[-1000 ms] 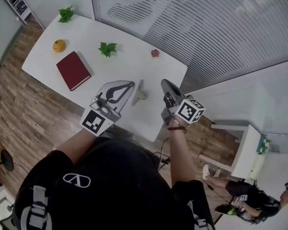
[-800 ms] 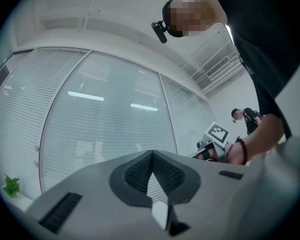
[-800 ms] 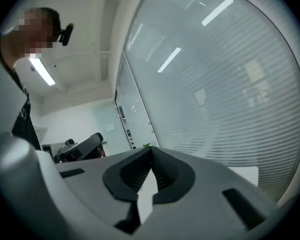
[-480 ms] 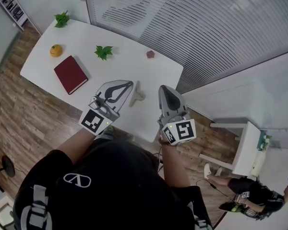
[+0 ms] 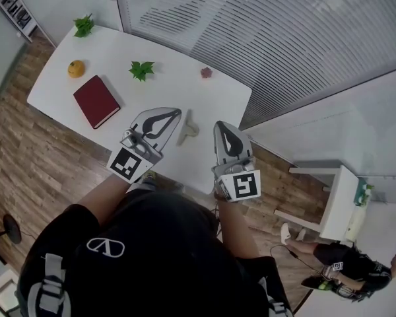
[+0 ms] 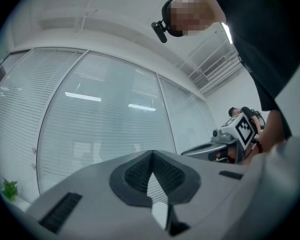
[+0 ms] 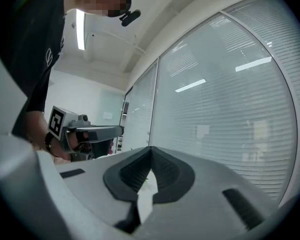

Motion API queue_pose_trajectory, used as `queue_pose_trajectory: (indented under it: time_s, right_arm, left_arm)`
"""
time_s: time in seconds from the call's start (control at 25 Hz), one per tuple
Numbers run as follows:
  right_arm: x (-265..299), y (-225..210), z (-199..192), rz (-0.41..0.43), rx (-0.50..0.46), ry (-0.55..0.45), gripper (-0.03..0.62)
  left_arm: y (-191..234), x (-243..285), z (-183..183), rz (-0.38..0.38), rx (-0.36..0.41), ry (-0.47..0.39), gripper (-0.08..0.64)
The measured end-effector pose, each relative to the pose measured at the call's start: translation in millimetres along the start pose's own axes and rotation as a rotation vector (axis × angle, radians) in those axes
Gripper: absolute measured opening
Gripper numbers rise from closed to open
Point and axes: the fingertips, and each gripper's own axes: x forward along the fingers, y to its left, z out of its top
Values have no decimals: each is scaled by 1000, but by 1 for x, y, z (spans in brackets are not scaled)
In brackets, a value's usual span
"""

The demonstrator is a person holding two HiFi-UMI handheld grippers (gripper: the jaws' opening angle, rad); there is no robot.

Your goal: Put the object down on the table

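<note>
Both closed, right gripper [image 5: 220,125] has turned toward left gripper [image 5: 175,113].

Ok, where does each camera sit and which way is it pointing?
Head view: on the person's head, looking steeply down at the white table; shows the torso, left gripper and right gripper.
Left gripper view: on the left gripper, tilted up at the blinds; shows its shut jaws and the torso.
Right gripper view: on the right gripper, also tilted up at blinds; shows its shut jaws and the torso.
Shared: each gripper view catches the other gripper.
</note>
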Motion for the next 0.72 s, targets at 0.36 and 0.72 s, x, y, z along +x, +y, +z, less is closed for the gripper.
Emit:
queue_pose_trajectory:
  time_s: [0.36, 0.72]
  right_arm:
    - [5, -3, -6, 7, 6, 22, 3]
    - [8, -10, -11, 1, 8, 41, 3]
  left_arm:
    - [1, 1, -4, -3, -9, 11, 5]
    - [3, 7, -8, -9, -6, 15, 5]
